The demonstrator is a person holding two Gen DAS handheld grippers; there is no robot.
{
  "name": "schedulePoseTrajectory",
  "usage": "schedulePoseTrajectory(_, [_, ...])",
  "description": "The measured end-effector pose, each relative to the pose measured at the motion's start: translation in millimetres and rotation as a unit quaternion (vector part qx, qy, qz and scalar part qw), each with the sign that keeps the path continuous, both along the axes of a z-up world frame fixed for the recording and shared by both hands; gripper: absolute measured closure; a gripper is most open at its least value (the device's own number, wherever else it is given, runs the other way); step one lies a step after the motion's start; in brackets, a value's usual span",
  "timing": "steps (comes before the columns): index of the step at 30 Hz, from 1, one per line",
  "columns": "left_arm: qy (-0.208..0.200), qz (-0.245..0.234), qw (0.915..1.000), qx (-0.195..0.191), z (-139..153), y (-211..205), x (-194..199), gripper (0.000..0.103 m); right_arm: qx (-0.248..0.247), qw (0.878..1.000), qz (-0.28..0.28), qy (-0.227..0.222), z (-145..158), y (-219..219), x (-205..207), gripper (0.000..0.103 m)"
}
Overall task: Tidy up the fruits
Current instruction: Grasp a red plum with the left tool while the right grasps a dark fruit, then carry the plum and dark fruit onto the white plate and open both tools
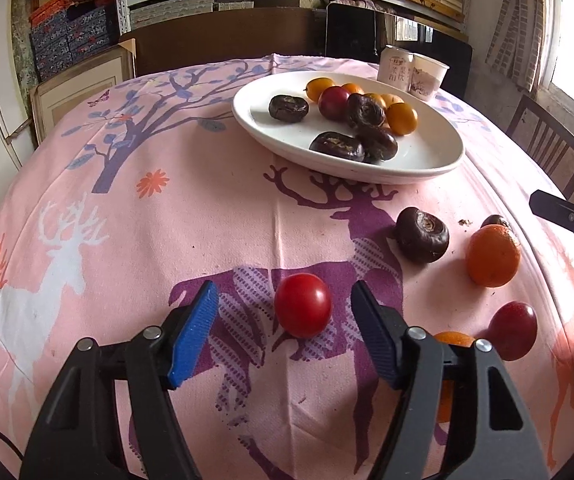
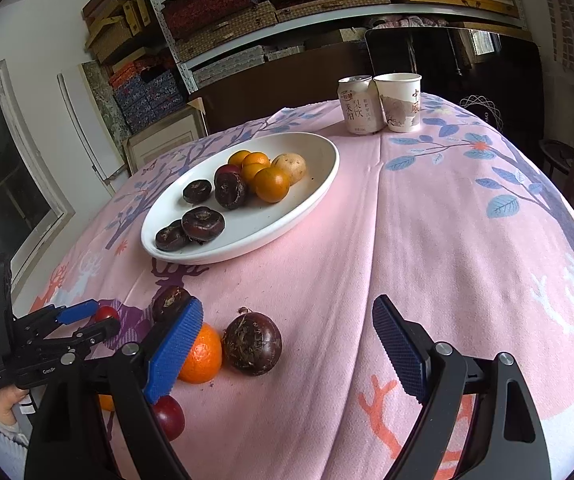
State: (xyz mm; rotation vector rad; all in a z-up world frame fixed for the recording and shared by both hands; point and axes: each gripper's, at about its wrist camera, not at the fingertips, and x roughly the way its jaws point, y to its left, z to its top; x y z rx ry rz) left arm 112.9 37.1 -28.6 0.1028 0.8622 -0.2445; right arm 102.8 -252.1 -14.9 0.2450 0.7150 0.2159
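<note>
A red cherry tomato (image 1: 303, 305) lies on the pink tablecloth between the open blue pads of my left gripper (image 1: 285, 312); the pads do not touch it. That gripper also shows in the right wrist view (image 2: 99, 314) around the tomato (image 2: 106, 313). My right gripper (image 2: 287, 328) is open and empty above the cloth. Loose fruit lies nearby: a dark water chestnut (image 1: 422, 234), an orange (image 1: 493, 255), a dark red fruit (image 1: 513, 330). A white oval plate (image 1: 427, 152) holds several water chestnuts, small oranges and a red fruit.
A drink can (image 2: 357, 104) and a paper cup (image 2: 401, 102) stand at the table's far edge. In the right wrist view an orange (image 2: 201, 354) and a water chestnut (image 2: 252, 342) lie by my left pad. Shelves of boxes stand behind; a chair (image 1: 547, 152) at right.
</note>
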Motion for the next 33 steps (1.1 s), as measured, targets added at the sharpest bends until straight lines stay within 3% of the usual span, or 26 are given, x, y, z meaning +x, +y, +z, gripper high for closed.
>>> schedulePoseTrajectory(7, [0.019, -0.028, 0.9988, -0.035, -3, -2, 3, 0.076, -0.002, 1.000, 0.007, 0.005, -1, 1, -3, 0.015])
schedulePoseTrajectory(9, [0.019, -0.032, 0.9985, -0.039, -3, -1, 0, 0.076, -0.001, 1.000, 0.011, 0.007, -2, 0, -8, 0.018])
schedulePoseTrajectory(11, [0.014, -0.029, 0.9987, -0.041, -2, 0, -2, 0.076, -0.004, 1.000, 0.014, 0.009, -3, -1, -13, 0.027])
schedulePoseTrajectory(13, [0.012, -0.018, 0.9987, -0.045, 0, 5, -1, 0.076, -0.001, 1.000, 0.015, 0.013, -5, -3, -15, 0.045])
schedulePoseTrajectory(15, [0.013, -0.008, 0.9987, -0.049, 0, 10, 0, 0.076, 0.000, 1.000, 0.016, 0.025, -8, -3, -12, 0.052])
schedulePoseTrajectory(23, [0.019, -0.008, 0.9990, -0.041, -3, 8, 2, 0.076, -0.056, 0.994, 0.061, 0.066, -22, 27, -2, 0.052])
schedulePoseTrajectory(28, [0.020, -0.008, 0.9989, -0.040, -4, 9, 2, 0.076, -0.102, 0.991, 0.063, 0.059, -22, 46, 9, 0.052])
schedulePoseTrajectory(31, [0.021, -0.009, 0.9990, -0.039, -4, 8, 2, 0.075, -0.089, 0.992, 0.063, 0.061, -23, 43, 15, 0.054])
schedulePoseTrajectory(33, [0.020, -0.010, 0.9990, -0.037, -4, 8, 2, 0.075, -0.088, 0.992, 0.067, 0.060, -23, 43, 15, 0.062])
